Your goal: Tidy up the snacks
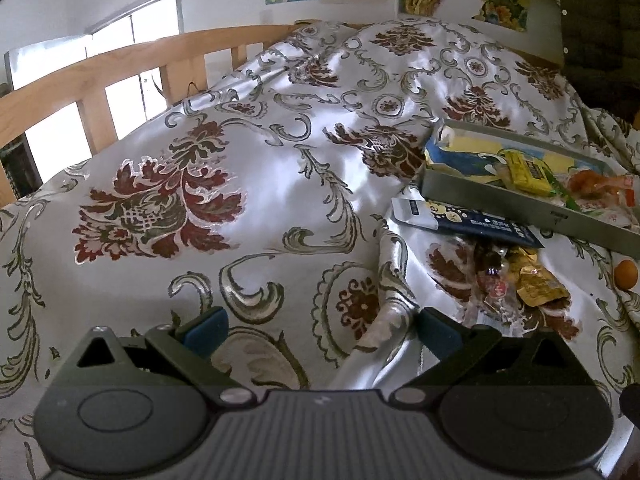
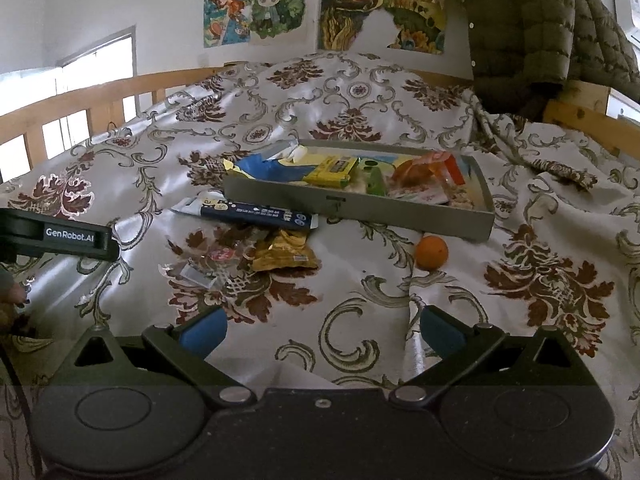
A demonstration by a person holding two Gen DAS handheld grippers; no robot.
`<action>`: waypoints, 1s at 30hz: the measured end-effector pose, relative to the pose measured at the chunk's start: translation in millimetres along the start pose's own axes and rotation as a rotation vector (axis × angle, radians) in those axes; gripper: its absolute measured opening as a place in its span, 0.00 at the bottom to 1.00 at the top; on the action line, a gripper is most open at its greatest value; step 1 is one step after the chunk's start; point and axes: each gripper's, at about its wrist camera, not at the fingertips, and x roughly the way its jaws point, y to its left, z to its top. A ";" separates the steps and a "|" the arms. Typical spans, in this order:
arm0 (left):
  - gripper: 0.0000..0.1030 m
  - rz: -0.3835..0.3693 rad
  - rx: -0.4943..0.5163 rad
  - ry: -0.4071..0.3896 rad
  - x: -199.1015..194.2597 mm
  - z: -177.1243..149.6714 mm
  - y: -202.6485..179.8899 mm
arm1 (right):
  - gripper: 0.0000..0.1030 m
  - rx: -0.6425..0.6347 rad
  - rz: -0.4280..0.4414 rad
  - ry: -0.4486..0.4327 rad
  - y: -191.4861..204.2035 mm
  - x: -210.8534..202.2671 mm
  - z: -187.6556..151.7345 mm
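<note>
A grey tray (image 2: 360, 204) sits on the patterned bedspread and holds several snack packs, among them a yellow pack (image 2: 332, 170) and an orange pack (image 2: 424, 170). In front of it lie a dark blue pack (image 2: 256, 214), a gold pack (image 2: 286, 256), a clear wrapped snack (image 2: 208, 264) and an orange fruit (image 2: 431, 253). My right gripper (image 2: 320, 328) is open and empty, short of these. My left gripper (image 1: 320, 328) is open and empty, left of the tray (image 1: 520, 206), the blue pack (image 1: 472, 224), the gold pack (image 1: 536, 284) and the fruit (image 1: 626, 274).
A wooden bed rail (image 2: 80, 96) runs along the left and back. A green quilted jacket (image 2: 532, 28) hangs over the right rail. Posters (image 2: 256, 8) hang on the back wall. The left gripper's body (image 2: 60, 236) shows at the left of the right wrist view.
</note>
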 end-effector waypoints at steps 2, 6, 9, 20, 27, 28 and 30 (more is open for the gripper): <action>1.00 0.003 0.003 0.002 1.5 0.1 -1.3 | 0.99 0.001 0.004 -0.001 -0.1 0.3 0.3; 1.00 0.011 -0.002 0.013 5.7 0.0 -3.3 | 0.99 0.004 0.016 -0.001 -0.3 2.9 1.3; 1.00 0.015 -0.005 0.016 9.5 1.7 -4.7 | 0.99 -0.007 0.032 -0.001 0.6 8.6 3.4; 1.00 0.003 -0.033 -0.003 27.4 14.7 -11.3 | 0.99 -0.097 0.014 -0.071 -12.4 32.9 14.0; 1.00 -0.042 -0.017 -0.106 23.7 21.3 -33.8 | 0.99 -0.032 -0.054 -0.091 -53.9 60.0 29.4; 1.00 -0.055 -0.008 -0.119 23.2 22.7 -38.2 | 0.99 -0.025 -0.064 -0.090 -59.5 64.3 30.5; 1.00 -0.077 0.024 -0.138 24.4 25.8 -49.9 | 0.99 -0.012 -0.076 -0.085 -69.3 72.4 31.6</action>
